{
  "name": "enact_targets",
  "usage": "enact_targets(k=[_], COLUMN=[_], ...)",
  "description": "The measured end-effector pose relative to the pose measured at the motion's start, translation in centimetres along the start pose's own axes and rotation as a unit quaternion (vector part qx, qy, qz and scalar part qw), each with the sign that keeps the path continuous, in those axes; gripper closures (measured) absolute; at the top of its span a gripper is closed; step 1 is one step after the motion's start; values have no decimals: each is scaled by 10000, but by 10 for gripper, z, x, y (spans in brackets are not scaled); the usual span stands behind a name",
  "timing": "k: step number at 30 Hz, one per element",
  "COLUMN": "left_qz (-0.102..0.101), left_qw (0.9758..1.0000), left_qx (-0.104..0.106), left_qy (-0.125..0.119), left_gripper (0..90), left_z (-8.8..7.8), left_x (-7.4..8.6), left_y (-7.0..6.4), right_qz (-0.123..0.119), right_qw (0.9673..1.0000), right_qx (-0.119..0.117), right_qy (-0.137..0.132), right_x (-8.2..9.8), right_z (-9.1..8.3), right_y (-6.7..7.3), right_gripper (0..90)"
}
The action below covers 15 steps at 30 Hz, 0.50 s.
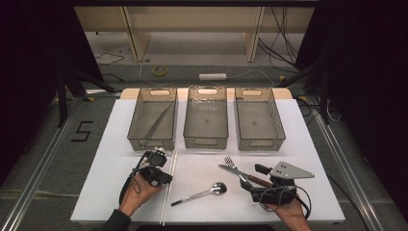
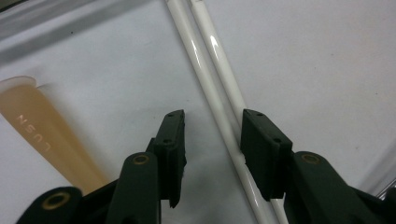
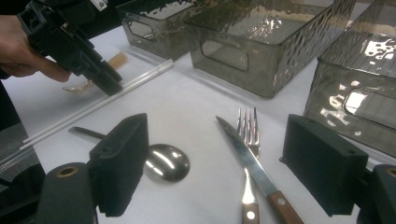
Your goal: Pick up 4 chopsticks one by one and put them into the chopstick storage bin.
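1. Chopsticks [image 2: 219, 88], a white pair, lie side by side and touching on the white table [image 1: 202, 192], just in front of the left bin [image 1: 152, 119] and running away from it toward the person

2. Left gripper [image 1: 161, 169] hangs over the pair at the end nearer the left bin; seen from the left gripper view, its jaws straddle the sticks at a narrow gap, with the right pad [image 2: 261, 149] against them and the left pad clear, so nothing is clamped yet

3. Judging by their gloss, these sticks are smooth plastic: light, stiff and slippery, and being round they will likely roll apart under a loose squeeze

4. Best hold is probably across both sticks at once, pads square to them and nearer the middle than the tip, so the long ends do not droop or swing

5. Beige spoon [image 2: 44, 135] lies just beside the chopsticks, on the side away from the metal spoon [image 1: 211, 190]; the closing jaw should miss it

6. Right gripper [image 1: 272, 185] rests well apart from the left bin, jaws wide and empty, over the fork [image 3: 247, 140] and knife [image 3: 252, 163]
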<state>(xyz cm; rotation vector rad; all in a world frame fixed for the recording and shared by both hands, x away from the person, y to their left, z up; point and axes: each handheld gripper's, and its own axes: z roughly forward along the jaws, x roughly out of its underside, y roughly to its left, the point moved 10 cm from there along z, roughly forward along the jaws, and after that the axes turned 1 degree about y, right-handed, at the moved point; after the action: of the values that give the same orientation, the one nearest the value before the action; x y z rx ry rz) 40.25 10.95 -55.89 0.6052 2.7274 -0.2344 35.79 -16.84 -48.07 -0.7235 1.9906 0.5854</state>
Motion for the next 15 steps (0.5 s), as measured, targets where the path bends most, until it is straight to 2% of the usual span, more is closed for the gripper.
enact_targets(k=[10, 15], left_qz=[206, 259], left_qw=[9995, 9992], left_qx=[-190, -245], left_qy=[174, 173], left_gripper=[678, 708], left_z=[1, 2], left_x=[0, -1], left_y=[1, 0], right_qz=[-2, -1], right_qw=[10000, 10000], right_qx=[2, 7], right_qy=[3, 8], right_x=[0, 0], right_z=[0, 1], right_y=[0, 0], right_gripper=[237, 237])
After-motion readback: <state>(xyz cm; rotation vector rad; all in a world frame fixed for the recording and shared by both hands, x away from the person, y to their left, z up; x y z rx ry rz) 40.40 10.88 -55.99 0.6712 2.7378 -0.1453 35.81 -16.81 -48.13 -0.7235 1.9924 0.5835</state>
